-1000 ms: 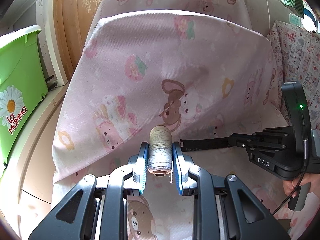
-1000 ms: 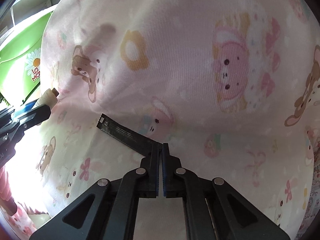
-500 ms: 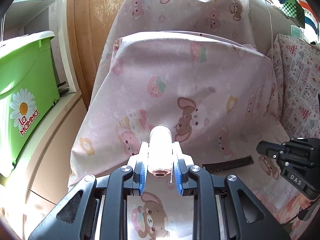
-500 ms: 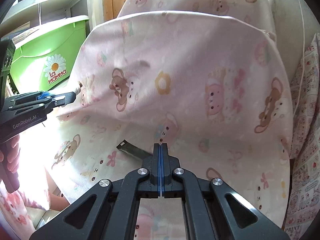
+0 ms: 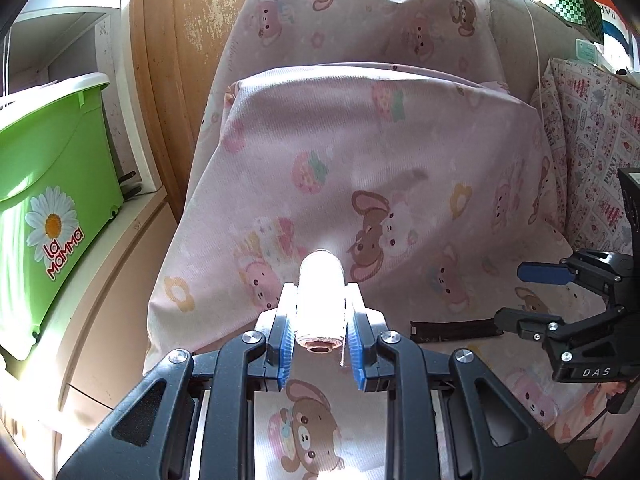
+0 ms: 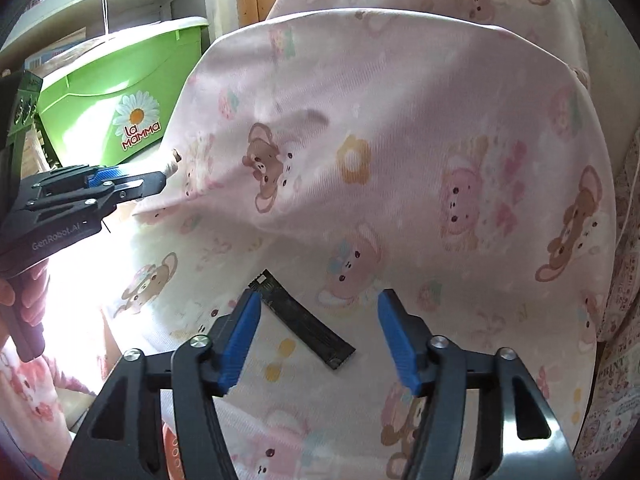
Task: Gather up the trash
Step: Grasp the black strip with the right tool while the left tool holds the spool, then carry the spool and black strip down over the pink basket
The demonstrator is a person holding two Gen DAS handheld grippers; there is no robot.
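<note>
A pale spool of thread (image 5: 320,314) sits between the blue pads of my left gripper (image 5: 321,295), which is shut on it; the spool's tip (image 6: 173,160) also pokes out past that gripper (image 6: 160,179) in the right wrist view. A flat black strip (image 6: 308,325) lies loose on the bear-print sheet (image 6: 192,320). My right gripper (image 6: 319,300) hovers just over it, jaws opening, one blue pad on each side and neither pressing on it. In the left wrist view the strip (image 5: 452,327) lies just left of the right gripper (image 5: 520,295).
A pink bear-print pillow (image 5: 380,168) stands upright behind the strip. A green "La Mamma" bin (image 5: 48,184) sits on a white shelf at the left, beside a wooden door (image 5: 192,20). Patterned fabric (image 5: 592,140) hangs at the right. A hand (image 6: 24,300) holds the left gripper's handle.
My right gripper was shut on the black strip and has now spread its jaws, leaving the strip on the sheet. It also drew back and up. The left gripper keeps its hold on the spool.
</note>
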